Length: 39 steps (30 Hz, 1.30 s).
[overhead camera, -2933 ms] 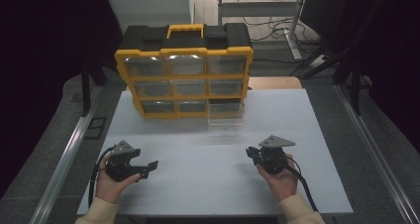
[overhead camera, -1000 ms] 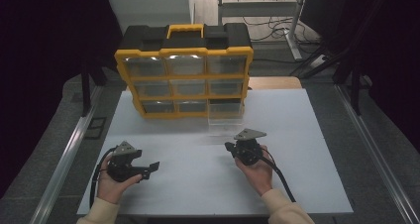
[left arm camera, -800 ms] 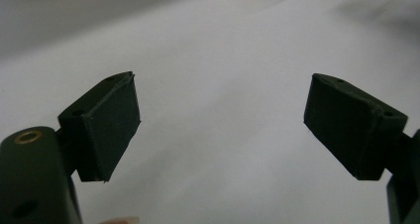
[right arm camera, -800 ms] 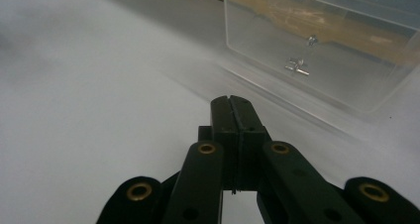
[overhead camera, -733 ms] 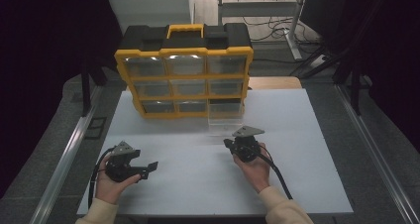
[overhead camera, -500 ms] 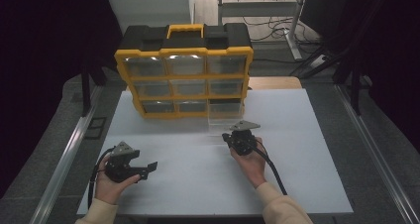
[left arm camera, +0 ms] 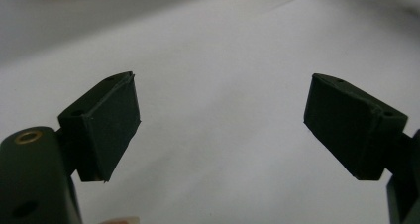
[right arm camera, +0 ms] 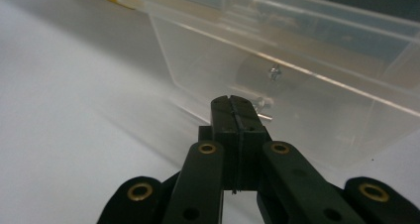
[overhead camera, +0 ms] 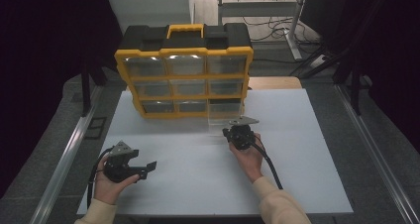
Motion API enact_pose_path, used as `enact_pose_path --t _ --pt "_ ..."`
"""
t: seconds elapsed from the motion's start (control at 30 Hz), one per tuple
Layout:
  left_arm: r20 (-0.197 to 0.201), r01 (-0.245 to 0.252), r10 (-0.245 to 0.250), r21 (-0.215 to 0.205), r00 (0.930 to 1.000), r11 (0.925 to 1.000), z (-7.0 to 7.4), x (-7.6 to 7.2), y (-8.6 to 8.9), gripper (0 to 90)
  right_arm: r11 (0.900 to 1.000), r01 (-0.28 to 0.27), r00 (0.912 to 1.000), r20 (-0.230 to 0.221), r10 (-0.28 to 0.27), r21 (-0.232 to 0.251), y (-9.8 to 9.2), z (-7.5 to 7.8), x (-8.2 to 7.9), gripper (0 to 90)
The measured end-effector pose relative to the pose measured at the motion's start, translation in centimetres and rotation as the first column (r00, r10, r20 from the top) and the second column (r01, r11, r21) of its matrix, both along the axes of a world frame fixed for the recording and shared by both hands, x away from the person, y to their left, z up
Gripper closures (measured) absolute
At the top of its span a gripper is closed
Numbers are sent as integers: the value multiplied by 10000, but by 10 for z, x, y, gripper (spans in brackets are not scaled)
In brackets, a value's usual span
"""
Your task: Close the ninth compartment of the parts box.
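Note:
A yellow and black organizer case [overhead camera: 183, 70] stands upright at the back of the white table [overhead camera: 307, 154], showing several clear drawers. One clear plastic drawer [overhead camera: 225, 116] sits on the table in front of its lower right corner. My right gripper [overhead camera: 236, 130] is shut with nothing between its pads, its tip just short of that drawer. In the right gripper view the shut tip [right arm camera: 232, 102] points at the drawer's clear wall [right arm camera: 317, 100], behind which small screws [right arm camera: 274, 73] lie. My left gripper [overhead camera: 147, 170] rests at the front left, open and holding nothing [left arm camera: 220, 125].
Metal rails run along both sides of the table, the left rail [overhead camera: 69, 154] near my left hand. A wooden surface [overhead camera: 275, 83] lies behind the case on the right. Dark curtains stand on both sides.
My right gripper has moved forward and to the left, up to the clear drawer, staying shut. The left gripper has not moved.

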<state>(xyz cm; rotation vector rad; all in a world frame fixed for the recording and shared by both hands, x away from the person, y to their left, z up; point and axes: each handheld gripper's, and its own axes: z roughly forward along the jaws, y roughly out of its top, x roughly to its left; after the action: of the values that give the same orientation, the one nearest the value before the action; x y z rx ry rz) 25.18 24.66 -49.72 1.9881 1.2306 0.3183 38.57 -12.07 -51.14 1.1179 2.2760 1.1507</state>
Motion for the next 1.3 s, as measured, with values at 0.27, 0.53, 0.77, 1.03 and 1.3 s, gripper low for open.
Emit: enact_pose_path --t 0.27,0.53,0.77,1.03,1.3 --pt "22 -65 66 -13 10000 10000 0 0 1 142 10000 72 10000 1 -72 35 6 -2 6 900" --pt "6 -5 5 -192 10000 9998 1 0 2 142 9998 207 9998 -16 -207 53 6 -4 14 900" --pt "10 6 -5 -164 10000 9999 1 0 1 142 9992 384 9993 -30 -383 136 5 -5 20 900" --pt "-35 60 -60 -142 10000 9999 -1 1 0 142 9982 579 9983 -71 -578 153 4 -6 30 900" --pt "-16 167 -167 -60 9999 9998 -3 1 -3 142 9973 726 9974 -29 -726 85 5 -8 40 900"
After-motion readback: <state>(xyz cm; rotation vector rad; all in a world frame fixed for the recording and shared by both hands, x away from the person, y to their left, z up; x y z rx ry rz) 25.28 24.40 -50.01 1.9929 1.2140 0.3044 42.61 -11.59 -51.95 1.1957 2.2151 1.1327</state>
